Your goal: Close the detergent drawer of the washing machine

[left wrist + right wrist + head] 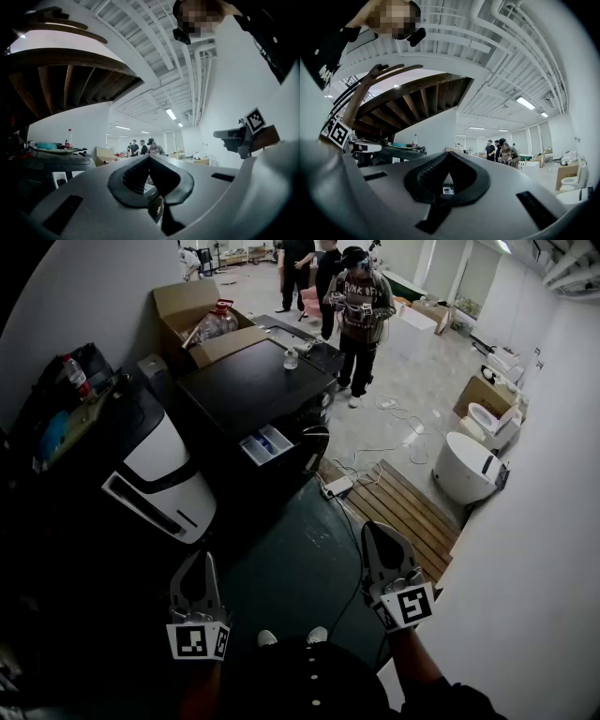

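In the head view the black washing machine (246,390) stands ahead of me. Its white and blue detergent drawer (267,444) is pulled out of the front. Both grippers are low, near my body and well short of the machine. My left gripper (195,561) points toward the machine with its fingers together and nothing in them. My right gripper (377,532) is also shut and empty, to the right over the dark floor. In the left gripper view the left gripper (149,158) has its tips touching. The right gripper (449,154) looks the same in its own view.
A white appliance (161,480) stands left of the machine. Behind it are a cardboard box (186,306) and a water jug (217,322). A small bottle (291,357) sits on the machine's top. A power strip (337,487), wooden slats (403,507) and a white tub (466,468) lie right. People (361,306) stand beyond.
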Motion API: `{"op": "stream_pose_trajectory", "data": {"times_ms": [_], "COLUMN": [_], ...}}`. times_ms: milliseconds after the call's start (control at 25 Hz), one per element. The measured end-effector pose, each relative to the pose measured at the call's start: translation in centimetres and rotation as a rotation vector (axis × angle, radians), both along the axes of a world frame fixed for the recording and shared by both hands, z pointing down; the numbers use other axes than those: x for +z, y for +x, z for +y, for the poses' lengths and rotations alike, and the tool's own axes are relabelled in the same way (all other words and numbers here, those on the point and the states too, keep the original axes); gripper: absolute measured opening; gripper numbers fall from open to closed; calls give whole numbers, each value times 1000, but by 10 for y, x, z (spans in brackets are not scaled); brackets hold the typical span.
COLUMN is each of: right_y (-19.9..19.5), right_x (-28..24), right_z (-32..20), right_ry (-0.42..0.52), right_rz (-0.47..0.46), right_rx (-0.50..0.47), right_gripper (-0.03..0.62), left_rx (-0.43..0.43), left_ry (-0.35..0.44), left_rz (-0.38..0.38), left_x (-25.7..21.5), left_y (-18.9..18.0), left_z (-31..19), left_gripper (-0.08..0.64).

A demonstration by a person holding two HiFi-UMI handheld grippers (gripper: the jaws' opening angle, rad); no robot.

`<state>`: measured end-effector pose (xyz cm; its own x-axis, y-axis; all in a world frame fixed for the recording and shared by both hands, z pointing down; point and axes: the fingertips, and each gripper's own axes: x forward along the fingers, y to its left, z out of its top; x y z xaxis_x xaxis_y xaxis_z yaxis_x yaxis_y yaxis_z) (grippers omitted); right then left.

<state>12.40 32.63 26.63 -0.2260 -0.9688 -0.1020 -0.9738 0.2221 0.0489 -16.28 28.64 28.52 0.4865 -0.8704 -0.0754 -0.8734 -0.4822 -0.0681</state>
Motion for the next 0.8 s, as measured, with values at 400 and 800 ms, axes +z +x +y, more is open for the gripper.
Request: {"op": "stream_pose_trajectory", "data": {"times_ms": [400,800], "right_y": [11,15], "right_x": [8,17], "right_z": [23,30], "right_ry": [41,13], "right_rz": [-107,-86], "right_rx": [19,-5], "right_gripper": [31,198], "left_rx": [9,19], "left_ry": [-20,-33], "left_rz": [-9,-28], "left_x": [5,9], "left_y": [13,31], "left_z": [12,21], "left_gripper": [15,15]}}
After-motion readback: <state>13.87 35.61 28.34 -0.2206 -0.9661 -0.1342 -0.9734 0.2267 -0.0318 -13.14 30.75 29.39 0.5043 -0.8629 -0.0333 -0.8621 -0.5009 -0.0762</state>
